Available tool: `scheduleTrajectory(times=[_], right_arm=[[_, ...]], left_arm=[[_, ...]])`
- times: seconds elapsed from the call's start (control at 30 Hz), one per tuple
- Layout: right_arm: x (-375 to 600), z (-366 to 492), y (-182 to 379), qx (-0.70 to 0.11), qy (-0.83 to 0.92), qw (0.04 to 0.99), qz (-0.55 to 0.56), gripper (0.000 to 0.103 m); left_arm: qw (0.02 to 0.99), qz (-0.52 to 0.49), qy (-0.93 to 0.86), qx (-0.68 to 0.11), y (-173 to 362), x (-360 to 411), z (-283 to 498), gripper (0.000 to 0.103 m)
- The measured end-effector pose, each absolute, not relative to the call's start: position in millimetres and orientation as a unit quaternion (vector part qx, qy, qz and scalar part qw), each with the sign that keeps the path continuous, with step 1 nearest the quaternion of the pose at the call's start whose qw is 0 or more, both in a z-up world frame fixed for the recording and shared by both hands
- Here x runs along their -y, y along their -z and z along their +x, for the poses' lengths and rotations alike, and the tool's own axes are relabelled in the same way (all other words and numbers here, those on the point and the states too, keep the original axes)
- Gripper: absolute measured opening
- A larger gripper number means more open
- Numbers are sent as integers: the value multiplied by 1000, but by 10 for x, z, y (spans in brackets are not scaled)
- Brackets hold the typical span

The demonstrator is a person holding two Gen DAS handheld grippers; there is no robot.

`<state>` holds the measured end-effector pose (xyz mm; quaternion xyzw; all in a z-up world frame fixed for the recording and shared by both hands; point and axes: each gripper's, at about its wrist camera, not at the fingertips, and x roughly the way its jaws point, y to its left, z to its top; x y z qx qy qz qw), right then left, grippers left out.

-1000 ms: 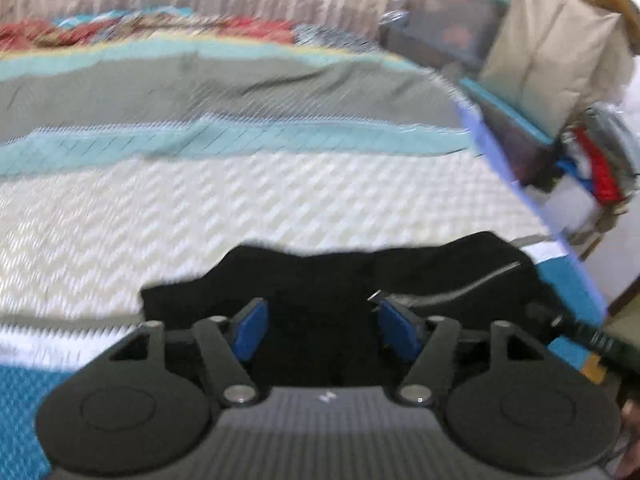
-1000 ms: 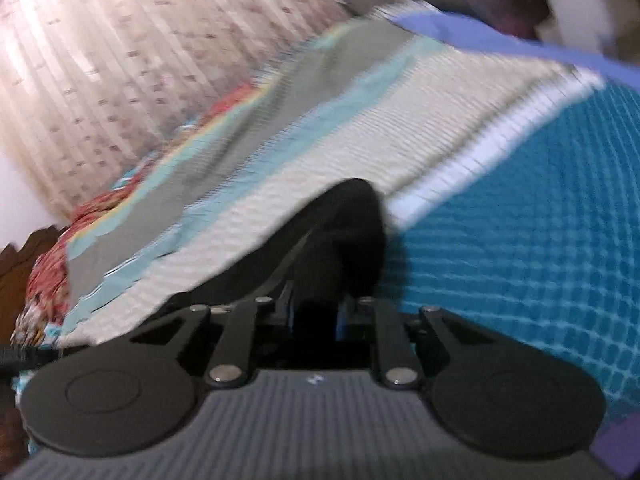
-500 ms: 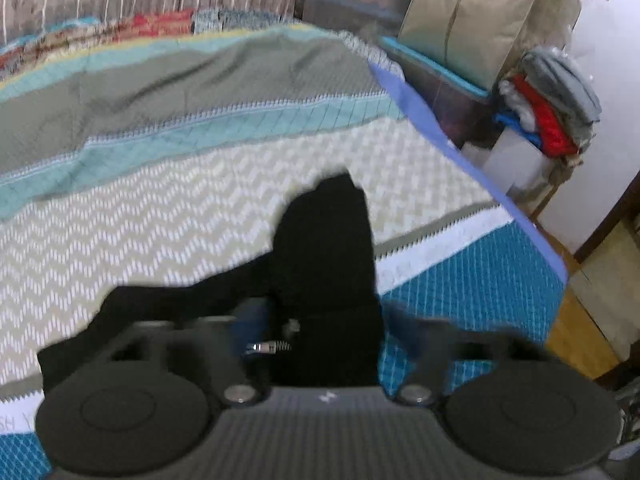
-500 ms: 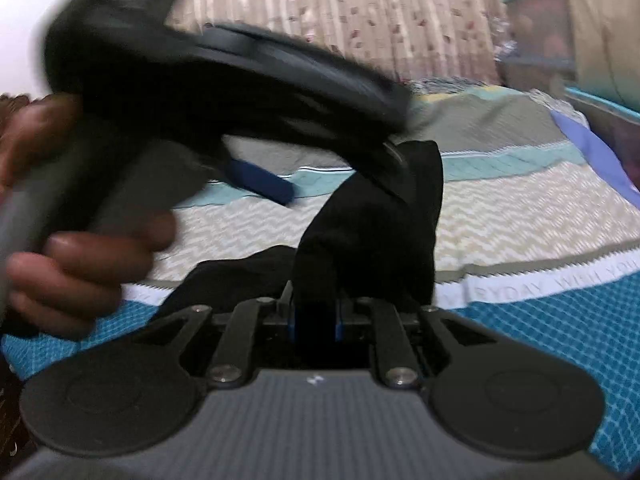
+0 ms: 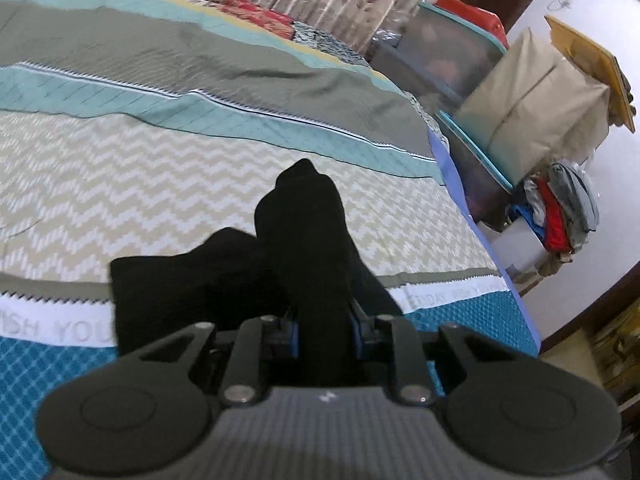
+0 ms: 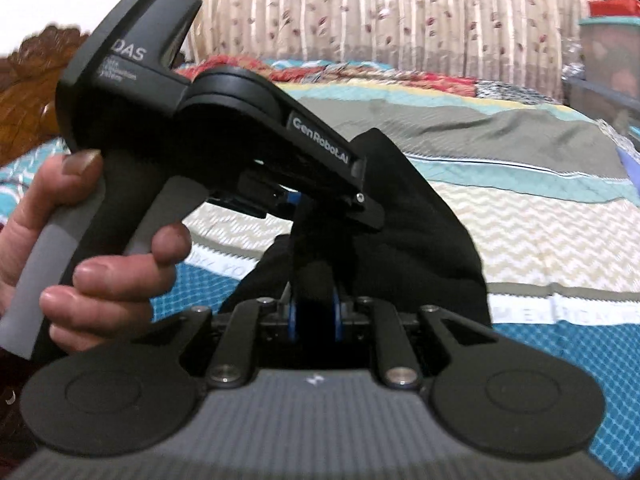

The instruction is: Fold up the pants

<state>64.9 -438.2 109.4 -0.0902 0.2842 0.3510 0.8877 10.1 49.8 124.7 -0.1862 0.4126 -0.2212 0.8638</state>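
Observation:
The black pants (image 5: pixel 304 240) lie bunched on the striped quilt (image 5: pixel 160 184), one fold pulled up off it. My left gripper (image 5: pixel 324 332) has that raised fold between its blue pads; its jaws are still closing and squeeze the cloth. In the right wrist view a hand (image 6: pixel 100 248) holds the left gripper (image 6: pixel 298 204) just ahead, clamped on the pants (image 6: pixel 420 220). My right gripper (image 6: pixel 314 316) is shut on another bunch of the same black cloth right below it. The rest of the pants trails to the left on the quilt.
Beside the bed's right edge stand lidded storage boxes (image 5: pixel 460 52), a beige bag (image 5: pixel 532 92) and a pile of clothes (image 5: pixel 560 208). A patterned curtain (image 6: pixel 400 12) hangs behind the bed, and a carved wooden headboard (image 6: pixel 36 64) is at the left.
The left gripper stood open over the flat pants, then closed on a fold and lifted it. The right gripper rolled level and swung in close beside the left, still holding cloth.

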Motion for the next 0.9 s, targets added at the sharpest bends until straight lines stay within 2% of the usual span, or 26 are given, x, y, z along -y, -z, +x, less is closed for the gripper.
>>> scheduleTrajectory(times=[0.57,0.67,0.83,0.9], right_arm=[[3687,739,-815,-330,-346,855,-199,19],[3644,716,-716,-336,-346,848,-221,20],[3558,585,-597,-334,-348,836,-263,26],[3569,559,-631,-327,-354,834,-268,33]], left_arm=[[842,-252,220,-423,-685,-1182,109,21],[838,-253,207,-437,-513,-1204,120,27],[828,-268,203,-449,-416,-1262,135,35],[829,-270,206,-445,-459,-1294,127,49]])
